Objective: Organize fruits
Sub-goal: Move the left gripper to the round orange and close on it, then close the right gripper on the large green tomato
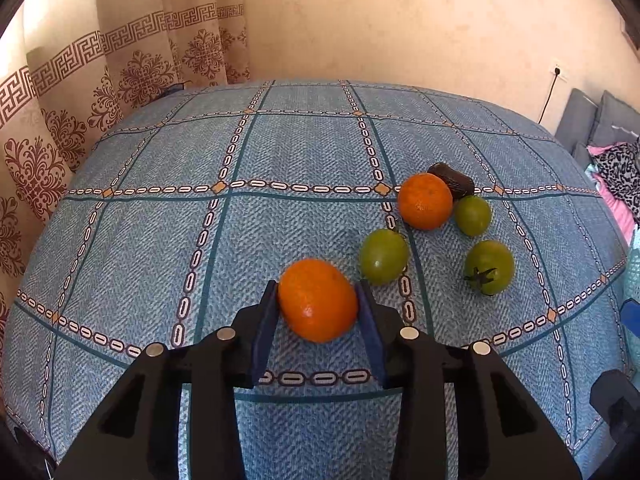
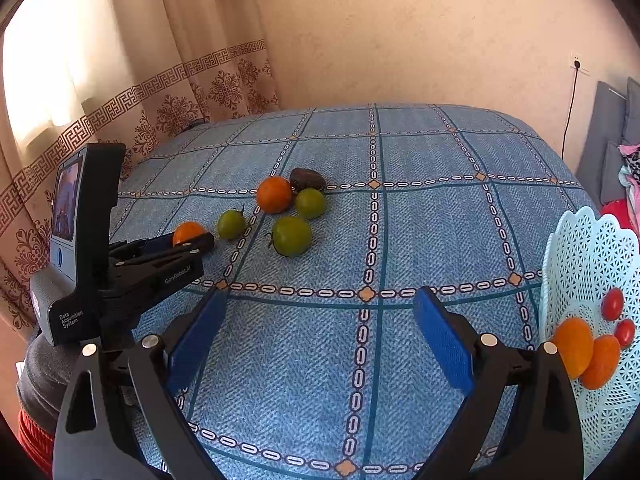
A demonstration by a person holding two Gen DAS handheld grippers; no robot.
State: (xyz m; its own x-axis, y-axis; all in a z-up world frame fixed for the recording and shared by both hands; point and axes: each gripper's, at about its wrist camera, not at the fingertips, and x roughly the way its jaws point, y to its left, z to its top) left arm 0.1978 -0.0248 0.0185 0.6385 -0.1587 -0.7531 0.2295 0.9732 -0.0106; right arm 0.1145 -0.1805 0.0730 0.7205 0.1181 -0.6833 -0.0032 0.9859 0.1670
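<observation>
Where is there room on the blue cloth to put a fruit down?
The cloth is bare between the right gripper and the basket, and along the far wall and curtain side. It is crowded mid-cloth: an orange, three green tomatoes and a dark fruit cluster beside the left gripper.

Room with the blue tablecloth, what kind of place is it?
Probably a home living room: a patterned curtain, a table with fruit on it, and grey cushions by the wall.
</observation>
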